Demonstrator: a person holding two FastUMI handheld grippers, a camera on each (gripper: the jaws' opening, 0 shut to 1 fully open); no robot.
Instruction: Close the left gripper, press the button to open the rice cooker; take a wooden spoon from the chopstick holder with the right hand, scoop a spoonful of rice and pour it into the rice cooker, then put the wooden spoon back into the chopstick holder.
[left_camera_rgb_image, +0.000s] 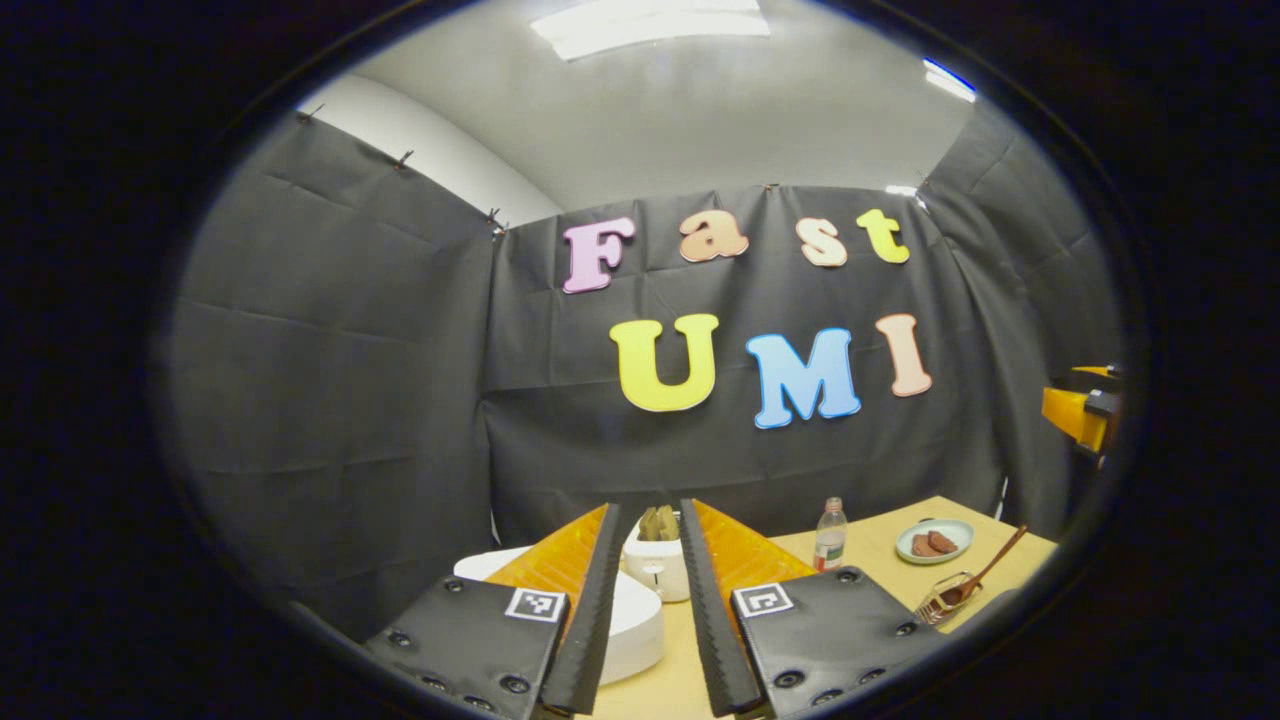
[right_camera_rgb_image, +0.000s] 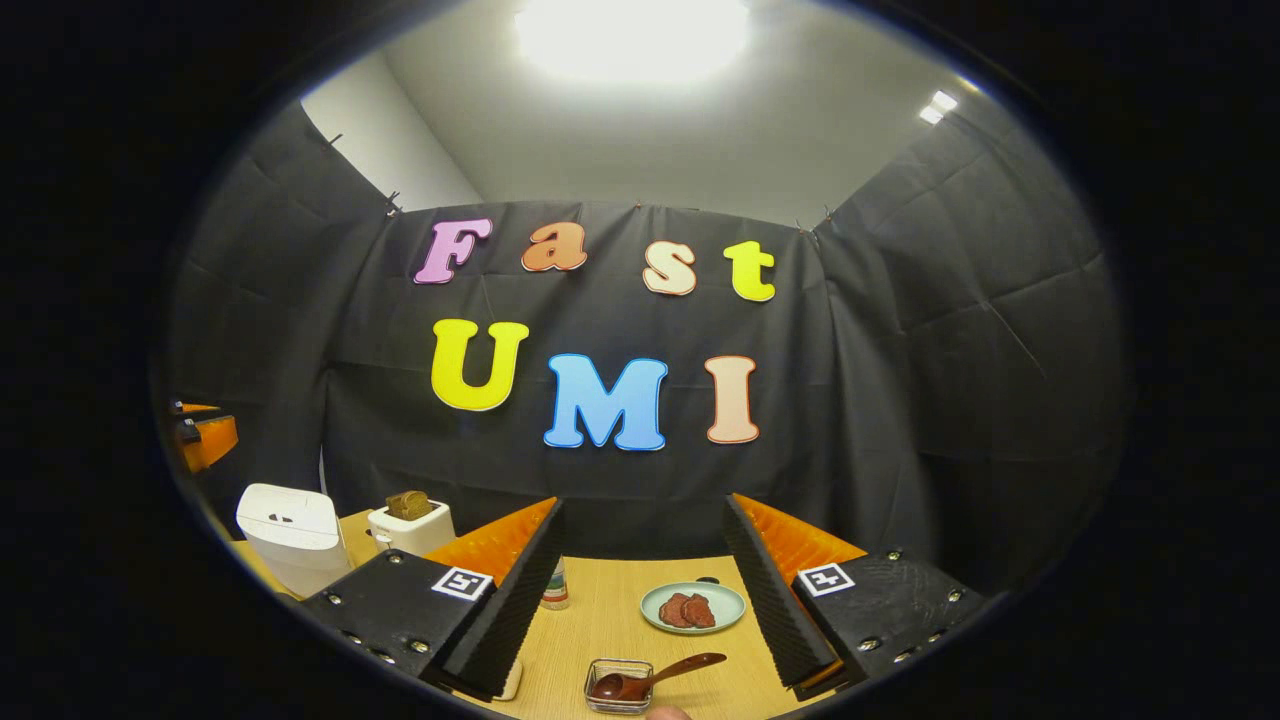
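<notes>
Lighting is overhead. In the right gripper view a ceiling light (right_camera_rgb_image: 632, 35) is blown out to a white glare with no detail; a smaller lamp (right_camera_rgb_image: 937, 106) shines at the upper right. In the left gripper view the ceiling panel (left_camera_rgb_image: 650, 25) is bright but less washed out. The black cloth wall (right_camera_rgb_image: 900, 380) reads dim and even. The counter (right_camera_rgb_image: 610, 625) is evenly lit with soft shadows. Strong fisheye bending curves the wall edges; the rims darken and soften.
</notes>
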